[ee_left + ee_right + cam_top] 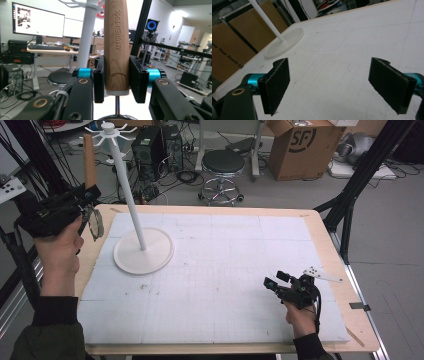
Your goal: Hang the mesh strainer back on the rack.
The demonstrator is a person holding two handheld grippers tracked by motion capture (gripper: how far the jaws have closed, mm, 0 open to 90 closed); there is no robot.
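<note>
A kitchen tool with a wooden handle (89,162) stands upright at the table's left edge, its round metal head (96,224) hanging below. My left gripper (86,200) is shut on that handle; in the left gripper view both black pads (99,77) press on the handle (116,50), stamped "KITCHEN TOOL". A white hook stand (127,190) rises just right of it, with its hooks (110,130) at the top and its round base (145,252) on the mat. My right gripper (272,282) rests low at the front right, open (332,82), with nothing between its pads.
A white foam mat (215,270) covers the wooden table. Behind the table are a black stool (223,165), a cardboard box (300,145) and computer towers (155,145). A black frame leg (350,195) stands at the right. Monitors (37,22) sit on a desk.
</note>
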